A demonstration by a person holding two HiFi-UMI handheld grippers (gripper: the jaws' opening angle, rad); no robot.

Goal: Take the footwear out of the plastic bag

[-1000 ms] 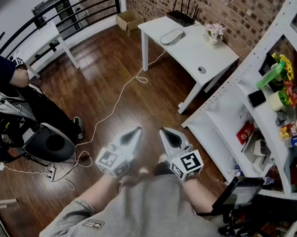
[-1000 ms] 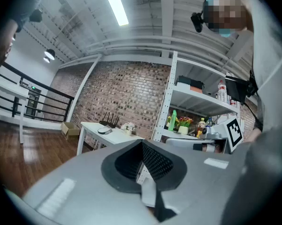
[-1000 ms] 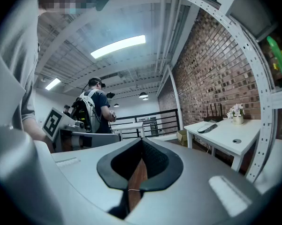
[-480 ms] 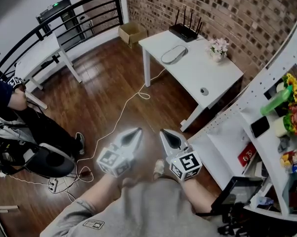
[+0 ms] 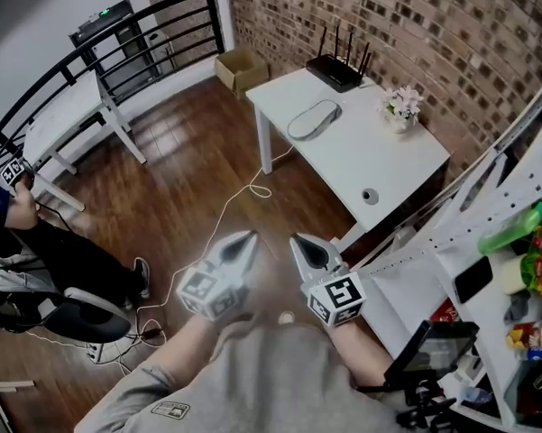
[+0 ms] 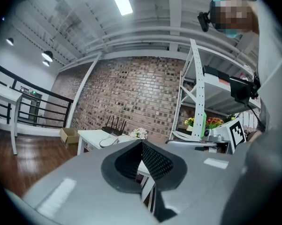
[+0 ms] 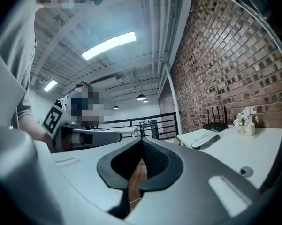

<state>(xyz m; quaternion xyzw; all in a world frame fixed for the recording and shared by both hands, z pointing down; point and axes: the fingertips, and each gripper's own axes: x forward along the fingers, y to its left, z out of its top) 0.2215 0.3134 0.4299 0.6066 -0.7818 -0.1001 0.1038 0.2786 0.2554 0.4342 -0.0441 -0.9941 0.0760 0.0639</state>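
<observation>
Bag and footwear: not seen in any view, so their location cannot be given. Nothing resembling a plastic bag is picked out on the floor (image 5: 189,152), the table (image 5: 379,165) or the part of the shelf rack (image 5: 496,201) that is shown.

Left gripper (image 5: 246,240): jaws clenched, pads pressed together, nothing between them. In the left gripper view only the brick wall, the table and the rack are seen past the closed tips.

Right gripper (image 5: 298,240): likewise clenched and empty. In the right gripper view only floor and a distant railing are seen through the gap under the pads.

Both are held side by side, close to the body, pointed roughly level out over the floor and well apart from any furniture.

Surroundings:
- Table ahead against the brick wall, carrying a router (image 5: 338,66), a small flower pot (image 5: 401,106) and a grey oval item (image 5: 313,118).
- Cardboard box (image 5: 239,66) set in the corner beyond the table.
- White cable (image 5: 221,197) trailed across the floor from the table.
- Rack at the right, loaded with small coloured goods; no shoe is made out among them.
- Second person seated at the far left, beside a chair (image 5: 63,318).

Progress, as judged: none. Bag not located, not approached, not opened; nothing extracted. All steps are left: the bag is to be found and reached, one gripper is to be opened and set on it to hold it, the footwear is to be gripped with the other and pulled clear. The jaws must be released before any grasp is possible.
</observation>
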